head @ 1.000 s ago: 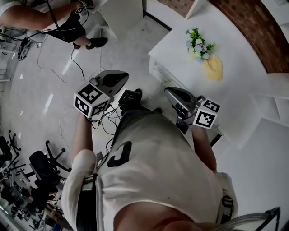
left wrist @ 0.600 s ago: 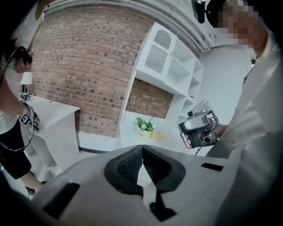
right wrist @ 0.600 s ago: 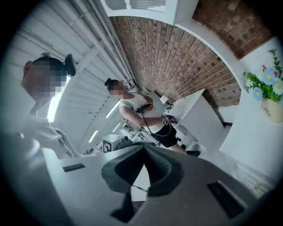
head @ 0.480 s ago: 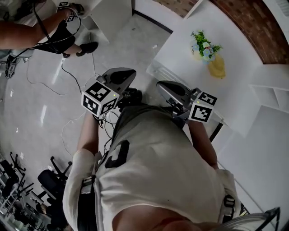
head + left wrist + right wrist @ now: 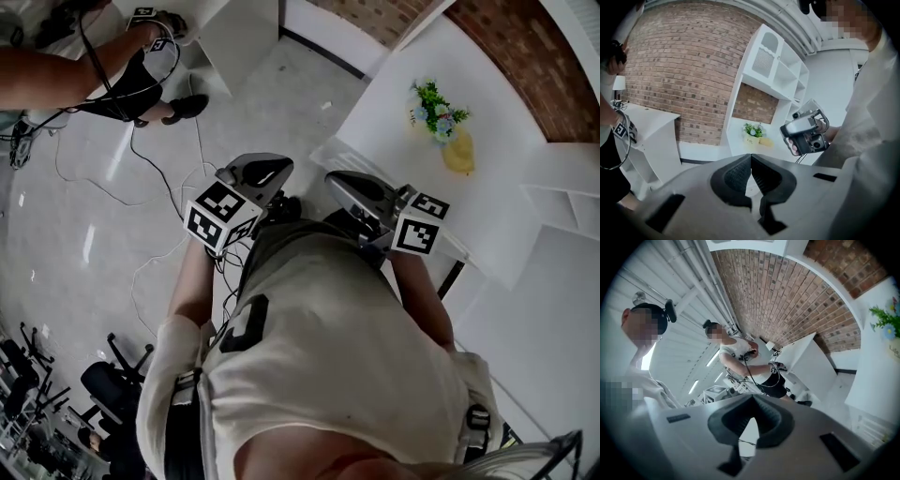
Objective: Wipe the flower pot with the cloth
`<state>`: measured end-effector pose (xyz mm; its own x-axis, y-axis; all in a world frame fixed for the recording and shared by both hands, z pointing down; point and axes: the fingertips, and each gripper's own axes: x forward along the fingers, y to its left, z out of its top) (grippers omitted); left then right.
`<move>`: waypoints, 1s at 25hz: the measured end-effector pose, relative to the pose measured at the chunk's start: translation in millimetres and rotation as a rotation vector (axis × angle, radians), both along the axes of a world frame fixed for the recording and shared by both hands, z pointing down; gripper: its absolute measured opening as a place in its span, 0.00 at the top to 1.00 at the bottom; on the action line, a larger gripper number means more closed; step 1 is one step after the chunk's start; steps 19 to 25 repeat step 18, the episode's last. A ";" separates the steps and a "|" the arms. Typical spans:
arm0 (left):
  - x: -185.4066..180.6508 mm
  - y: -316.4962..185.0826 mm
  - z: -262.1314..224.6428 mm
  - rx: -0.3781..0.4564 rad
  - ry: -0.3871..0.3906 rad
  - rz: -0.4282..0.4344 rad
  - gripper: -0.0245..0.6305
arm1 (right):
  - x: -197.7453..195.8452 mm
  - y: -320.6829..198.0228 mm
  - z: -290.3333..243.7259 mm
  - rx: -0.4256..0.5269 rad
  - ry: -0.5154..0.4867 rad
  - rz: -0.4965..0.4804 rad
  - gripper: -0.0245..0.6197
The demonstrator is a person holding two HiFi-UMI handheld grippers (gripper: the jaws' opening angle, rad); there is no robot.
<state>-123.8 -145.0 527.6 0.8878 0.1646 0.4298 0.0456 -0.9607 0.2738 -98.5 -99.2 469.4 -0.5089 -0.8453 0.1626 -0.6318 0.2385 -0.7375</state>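
The grey left gripper [image 5: 750,157] and grey right gripper [image 5: 752,398] are both pinched shut, empty. Well ahead, the small pale flower pot of green leaves [image 5: 750,139] stands on the white table [image 5: 394,141], with what looks like a yellow cloth [image 5: 459,155] just beside it.

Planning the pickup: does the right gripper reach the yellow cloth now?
Probably not: the right gripper is shut, just short of the table; the cloth lies far across it. Nothing blocks the way.
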 end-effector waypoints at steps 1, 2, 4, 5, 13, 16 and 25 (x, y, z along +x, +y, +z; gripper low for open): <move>-4.0 0.0 4.6 -0.009 -0.003 0.000 0.93 | -3.6 -4.2 2.6 -0.003 -0.003 -0.004 0.95; -7.9 2.6 10.0 -0.022 -0.008 0.002 0.93 | -7.2 -7.3 6.2 -0.008 -0.007 -0.007 0.95; -13.9 13.8 16.9 -0.056 -0.015 0.013 0.93 | -14.3 -10.5 11.3 -0.023 -0.014 -0.019 0.95; -15.1 19.3 16.6 -0.076 -0.011 0.017 0.93 | -17.2 -12.3 11.4 -0.027 -0.015 -0.029 0.95; -1.1 14.7 8.7 -0.122 0.019 -0.003 0.93 | -4.9 -25.3 5.8 -0.013 -0.003 -0.046 0.95; 6.4 29.8 5.0 -0.109 -0.019 0.021 0.93 | 4.9 -9.9 -3.0 -0.019 -0.016 -0.023 0.95; 12.0 46.2 2.8 -0.112 -0.046 0.048 0.93 | 12.9 5.6 -9.4 -0.028 -0.026 0.004 0.95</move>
